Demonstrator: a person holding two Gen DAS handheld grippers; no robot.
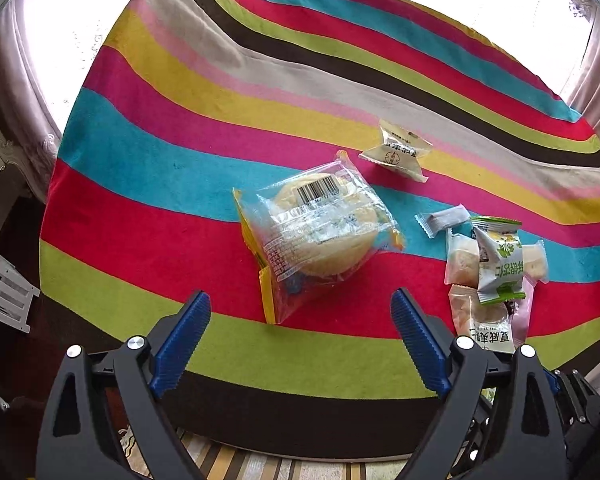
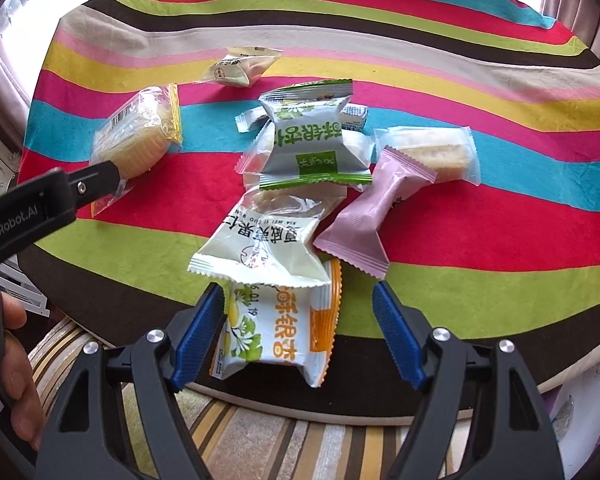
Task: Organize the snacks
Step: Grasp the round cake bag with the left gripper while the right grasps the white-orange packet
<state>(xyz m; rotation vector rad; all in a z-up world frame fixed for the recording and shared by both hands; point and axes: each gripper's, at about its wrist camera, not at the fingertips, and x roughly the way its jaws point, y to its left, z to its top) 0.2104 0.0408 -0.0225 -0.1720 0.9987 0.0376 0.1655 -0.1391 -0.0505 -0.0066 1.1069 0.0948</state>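
A round worktop (image 1: pixel 220 92) covered by a cloth in bright stripes of red, blue, yellow, pink, green and brown stands before pale curtains (image 1: pixel 16 68); striped flooring shows below its near edge. The left gripper (image 1: pixel 300 312) has its blue-padded fingers (image 1: pixel 188 336) spread wide apart with nothing between them, poised above the green and red stripes just short of a clear-wrapped round pastry (image 1: pixel 320 228), which lies with its barcode uppermost. Beyond the pastry rests a small cream packet (image 1: pixel 396 152), apart from the others. The right gripper (image 2: pixel 298 304) likewise has its fingers (image 2: pixel 198 336) parted; an orange-and-white packet (image 2: pixel 276 328) lies between them at the near edge of the worktop, close to the left pad, though contact cannot be judged. Overlapping its far end is a white packet with printed characters (image 2: pixel 260 240), and beyond that a green-trimmed packet (image 2: pixel 312 140) sits atop the pile. Beside these lie a pink packet (image 2: pixel 364 216) and a clear-wrapped pale bar (image 2: pixel 432 152). A person's hand (image 2: pixel 20 360) grips the left tool's handle at the lower left of the right wrist view.
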